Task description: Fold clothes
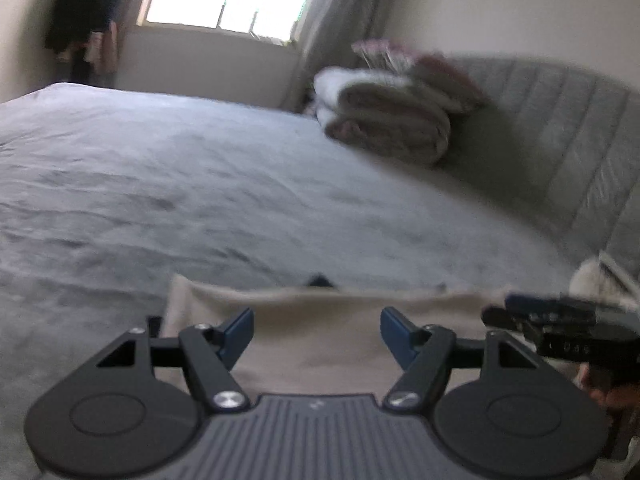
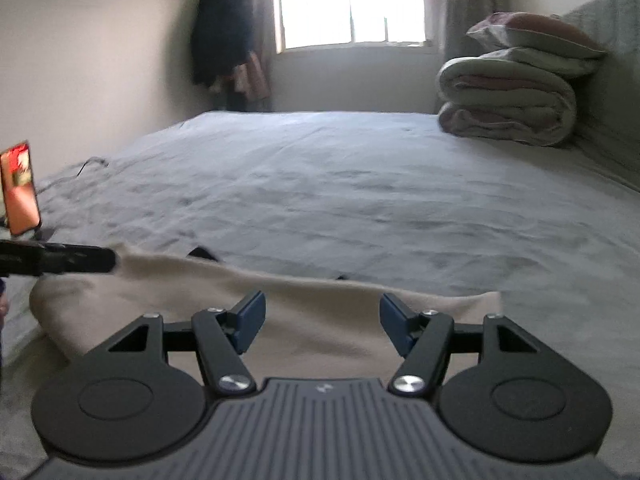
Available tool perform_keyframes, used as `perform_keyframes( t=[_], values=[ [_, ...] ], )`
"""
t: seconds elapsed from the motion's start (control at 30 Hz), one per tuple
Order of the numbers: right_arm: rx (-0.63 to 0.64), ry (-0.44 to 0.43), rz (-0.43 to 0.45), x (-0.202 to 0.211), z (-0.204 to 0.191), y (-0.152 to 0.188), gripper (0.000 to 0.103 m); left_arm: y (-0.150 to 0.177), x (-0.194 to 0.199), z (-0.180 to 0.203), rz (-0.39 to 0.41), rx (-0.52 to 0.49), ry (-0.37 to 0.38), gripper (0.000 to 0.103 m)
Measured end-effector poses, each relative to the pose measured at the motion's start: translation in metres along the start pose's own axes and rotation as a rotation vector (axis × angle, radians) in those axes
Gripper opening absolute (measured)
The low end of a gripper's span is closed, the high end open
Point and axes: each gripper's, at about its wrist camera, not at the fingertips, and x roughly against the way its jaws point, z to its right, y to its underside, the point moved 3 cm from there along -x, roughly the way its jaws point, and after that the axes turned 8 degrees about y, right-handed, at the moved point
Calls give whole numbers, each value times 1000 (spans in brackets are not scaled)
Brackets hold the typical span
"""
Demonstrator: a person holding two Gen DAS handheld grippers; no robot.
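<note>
A beige garment (image 1: pixel 320 340) is seen lying on the near part of a bed covered with a grey sheet (image 1: pixel 200 184), its far edge running roughly straight across from left to right, with a small dark piece of fabric (image 1: pixel 320 280) showing just beyond that edge. The left gripper (image 1: pixel 317 330) is held above the near part of the garment, its blue-padded jaws standing apart with nothing clamped between them; only the cloth lying below is seen through the gap. The right gripper (image 2: pixel 322 320) is likewise held over the garment, further to the right, and its jaws are also apart and empty. In the left wrist view the right gripper appears at the right edge as a blurred dark shape beside the garment's right end, and in the right wrist view the tip of the left gripper is seen at the left edge, close to the garment's far left corner; whether it touches the cloth cannot be told. At the far right of the bed a folded quilt (image 2: pixel 508 100) is stacked, with a pillow (image 2: pixel 536 34) laid on top, against a grey padded headboard (image 1: pixel 560 128). A bright window (image 2: pixel 352 4) is set in the far wall, flanked by curtains, and dark clothing (image 2: pixel 218 36) is hung in the far left corner. A phone with a lit red screen (image 2: pixel 20 188) is seen upright at the left edge of the right wrist view, and a thin dark cable lies on the sheet near it.
</note>
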Motion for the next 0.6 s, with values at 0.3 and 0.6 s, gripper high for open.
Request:
perform_keyframes(
  t=[0.3,0.6],
  values=[
    [-5,57,-57,0,45,18,66,10,28,-25,-49,-8,-22,68],
    [7,73,-65,17,55,17,66,6,70,-70,-35,248,19,71]
  ],
)
